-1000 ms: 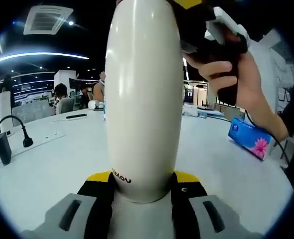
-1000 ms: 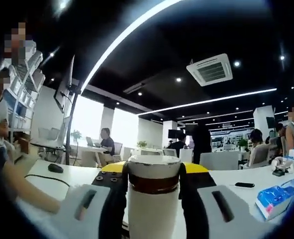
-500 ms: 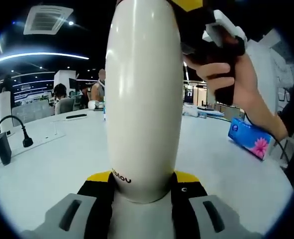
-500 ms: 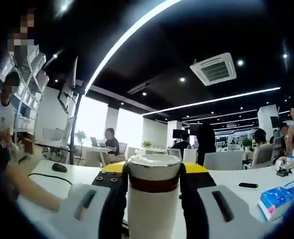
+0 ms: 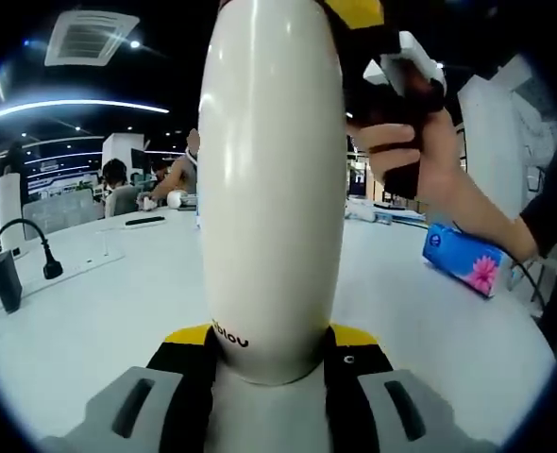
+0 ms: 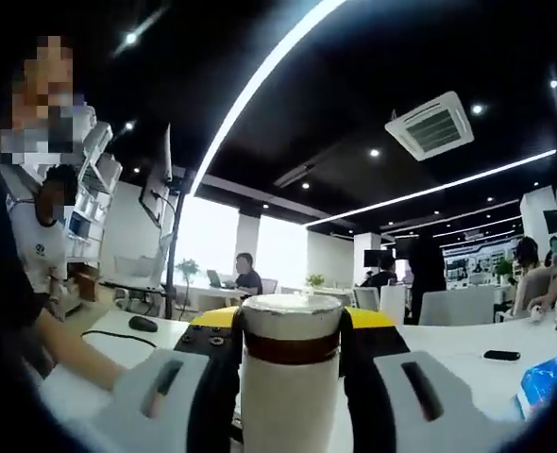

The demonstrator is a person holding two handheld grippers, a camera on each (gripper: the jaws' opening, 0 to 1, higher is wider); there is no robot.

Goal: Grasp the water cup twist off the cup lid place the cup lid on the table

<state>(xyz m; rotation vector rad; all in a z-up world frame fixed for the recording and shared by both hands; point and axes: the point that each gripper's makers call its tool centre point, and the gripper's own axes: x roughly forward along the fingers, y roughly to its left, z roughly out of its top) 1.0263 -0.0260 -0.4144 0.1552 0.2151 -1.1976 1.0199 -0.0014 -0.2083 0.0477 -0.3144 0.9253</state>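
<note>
The cream-white water cup [image 5: 274,189] stands upright, and my left gripper [image 5: 272,344] is shut on its lower body with yellow-and-black pads on both sides. At the cup's top a hand [image 5: 430,160] holds my right gripper [image 5: 392,85] over it. In the right gripper view, the right gripper [image 6: 291,321] is shut on the cup lid [image 6: 291,307], a white cap with a brown band [image 6: 291,349] under it. The lid still sits on the white cup body below.
The white table [image 5: 90,311] stretches around the cup. A blue tissue pack [image 5: 460,260] lies to the right and a black plug with its cable [image 5: 5,278] to the left. A mouse [image 6: 143,324] and a phone [image 6: 500,356] lie farther off. People sit at the back.
The room in the right gripper view has slid to the right as that gripper turned on the lid. In the left gripper view the hand and right gripper rotated slightly; the cup stayed still.
</note>
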